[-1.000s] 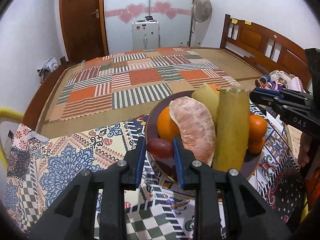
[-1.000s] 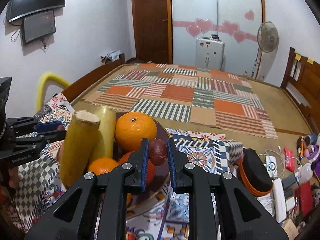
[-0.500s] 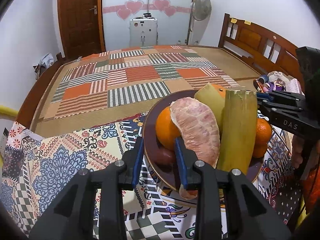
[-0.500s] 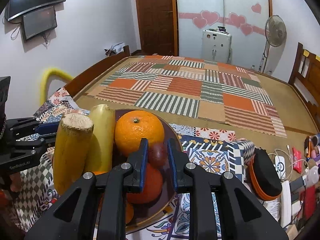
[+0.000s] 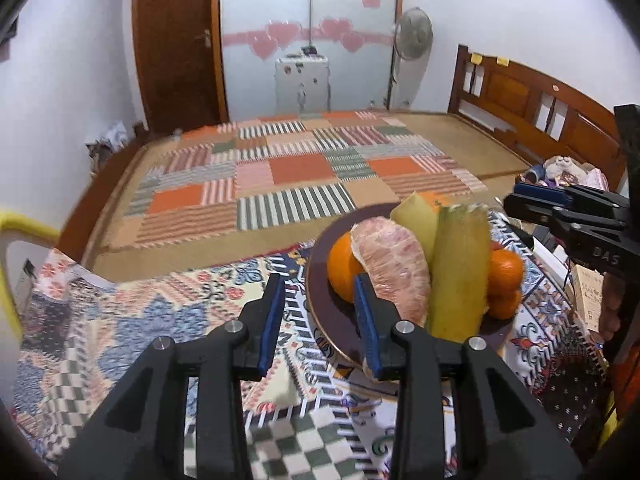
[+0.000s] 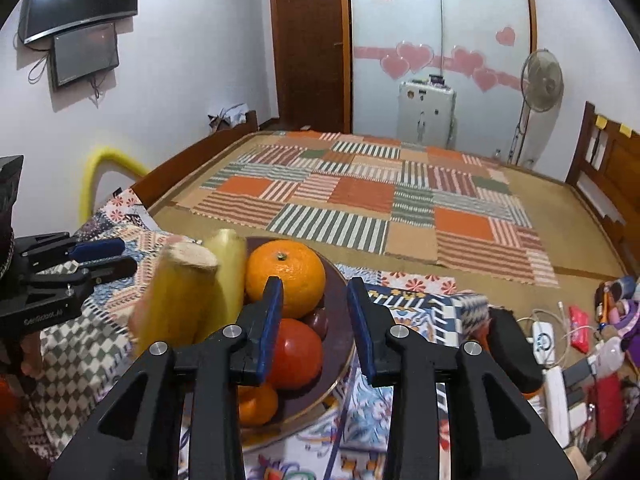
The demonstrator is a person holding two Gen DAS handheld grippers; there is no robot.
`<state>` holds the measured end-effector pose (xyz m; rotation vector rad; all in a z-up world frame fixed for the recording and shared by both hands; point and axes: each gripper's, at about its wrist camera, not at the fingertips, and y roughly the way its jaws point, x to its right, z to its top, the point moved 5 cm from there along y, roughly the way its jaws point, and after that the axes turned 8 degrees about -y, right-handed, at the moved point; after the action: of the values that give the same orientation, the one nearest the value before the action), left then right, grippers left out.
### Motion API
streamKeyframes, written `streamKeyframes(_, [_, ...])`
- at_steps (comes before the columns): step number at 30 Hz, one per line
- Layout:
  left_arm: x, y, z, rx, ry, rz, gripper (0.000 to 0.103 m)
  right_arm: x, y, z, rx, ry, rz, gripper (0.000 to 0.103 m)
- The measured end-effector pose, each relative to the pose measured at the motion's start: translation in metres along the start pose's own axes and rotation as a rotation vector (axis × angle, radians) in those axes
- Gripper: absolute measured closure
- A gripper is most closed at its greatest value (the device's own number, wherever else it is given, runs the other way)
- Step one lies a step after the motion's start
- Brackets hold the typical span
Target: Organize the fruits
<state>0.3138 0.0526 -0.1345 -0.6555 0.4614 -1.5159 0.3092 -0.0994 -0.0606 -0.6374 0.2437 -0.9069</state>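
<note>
The small dark fruit (image 6: 319, 322) is half hidden behind the left finger (image 6: 270, 326) and the red fruit (image 6: 298, 354). The cut stalk (image 6: 178, 300) is blurred. The plate (image 6: 340, 360) is partly covered.

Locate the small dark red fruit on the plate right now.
In the right wrist view, the small dark red fruit lies on the plate, below the orange and right of the tomato.
</note>
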Motion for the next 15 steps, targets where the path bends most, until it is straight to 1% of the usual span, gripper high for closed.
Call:
streamKeyframes(3, [0.005, -0.035, 0.001, 0.059, -0.003, 0.003, 0.068, -0.008, -0.033, 0.004, 0.043, -0.003, 0.001, 0.073])
streamKeyframes(6, [0.016, -0.081, 0.002, 0.144, 0.013, 0.005, 0.068, -0.02, -0.077, 0.007, 0.113, 0.006, 0.0, 0.072])
streamKeyframes(7, [0.022, -0.101, 0.002, 0.181, 0.017, 0.001, 0.068, -0.024, -0.087, 0.008, 0.13, 0.005, -0.004, 0.072])
streamKeyframes(10, [0.036, -0.15, 0.002, 0.262, 0.015, -0.016, 0.067, -0.04, -0.132, 0.012, 0.214, -0.005, -0.043, 0.072])
streamKeyframes(12, [0.044, -0.178, 0.001, 0.306, 0.011, -0.026, 0.065, -0.049, -0.153, 0.014, 0.26, -0.011, -0.056, 0.072])
streamKeyframes(15, [0.055, -0.221, -0.005, 0.384, 0.006, -0.031, 0.057, -0.067, -0.189, 0.015, 0.336, -0.013, -0.077, 0.069])
